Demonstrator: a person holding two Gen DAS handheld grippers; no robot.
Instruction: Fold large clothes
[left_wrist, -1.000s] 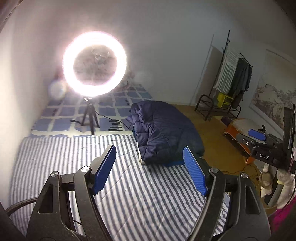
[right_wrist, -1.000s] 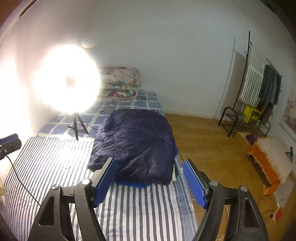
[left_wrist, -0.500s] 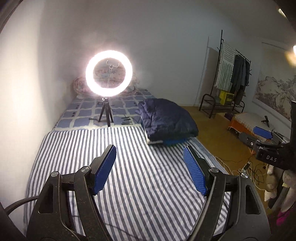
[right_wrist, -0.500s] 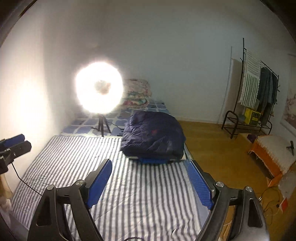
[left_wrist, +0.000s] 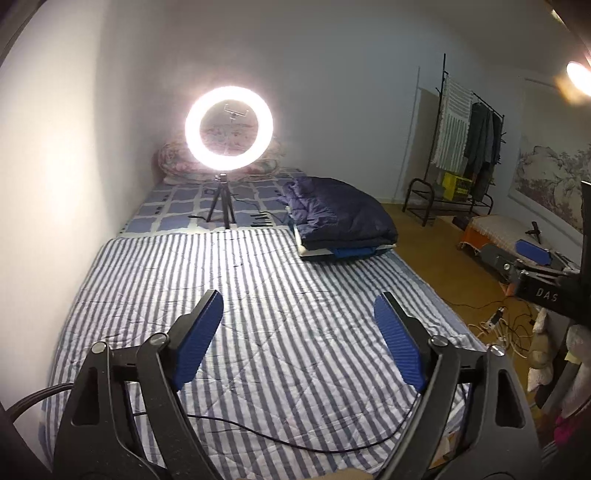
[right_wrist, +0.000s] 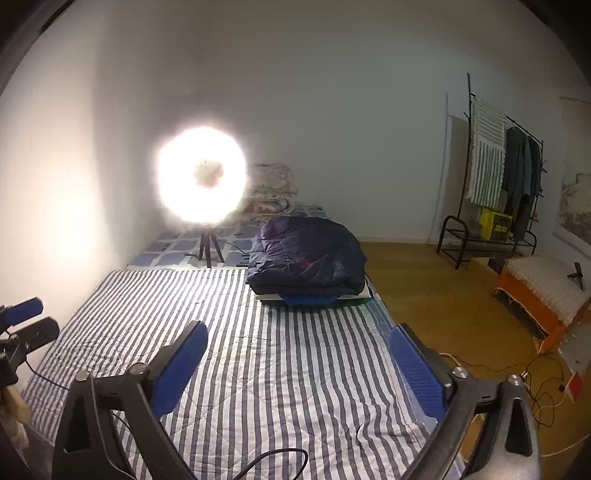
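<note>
Where striped bedding (left_wrist: 280, 295) ends, wooden floor (right_wrist: 424, 288) begins.

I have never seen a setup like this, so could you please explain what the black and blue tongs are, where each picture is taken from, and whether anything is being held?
No robot here: a person carries a two-finger gripper in each hand, and a fisheye camera on each looks forward along its fingers. One picture comes from the left gripper, the other from the right gripper. The blue ribbed pads are the fingertips. Both grippers are open, their jaws having just widened, with nothing between them. Below lies a striped bed cover. Farther away on the bed sits a folded navy padded garment on top of other folded items, beside a bright ring light on a small tripod.
</note>
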